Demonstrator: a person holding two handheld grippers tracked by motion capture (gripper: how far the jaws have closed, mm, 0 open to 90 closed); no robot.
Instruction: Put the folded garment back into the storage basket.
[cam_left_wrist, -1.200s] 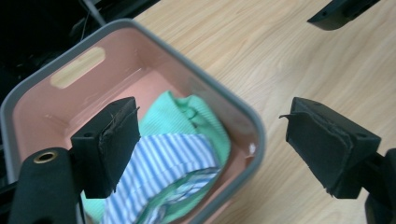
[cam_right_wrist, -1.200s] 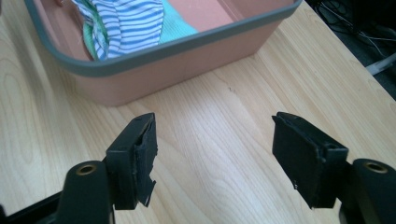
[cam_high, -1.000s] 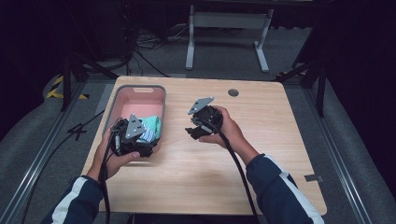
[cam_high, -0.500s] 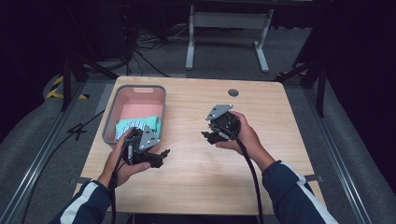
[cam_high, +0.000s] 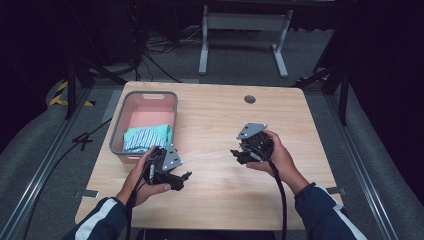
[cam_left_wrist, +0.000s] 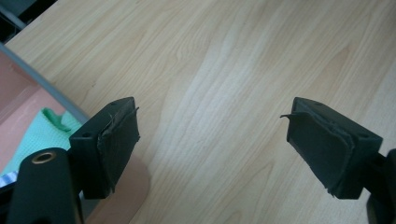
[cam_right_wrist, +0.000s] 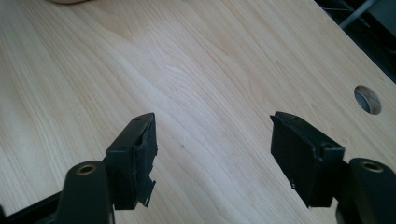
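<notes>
A person holds a black two-fingered gripper in each hand over a pale wooden surface. The left gripper hovers just beside a grey-rimmed pink plastic bin with its fingers spread and empty; the right gripper hovers mid-surface, likewise spread and empty. A folded mint-green and striped cloth lies in the bin's near end. The work appears finished, so drawing both grippers back gently, clear of the bin, suits best. The cloth's folds and its underside are hard to make out.
</notes>
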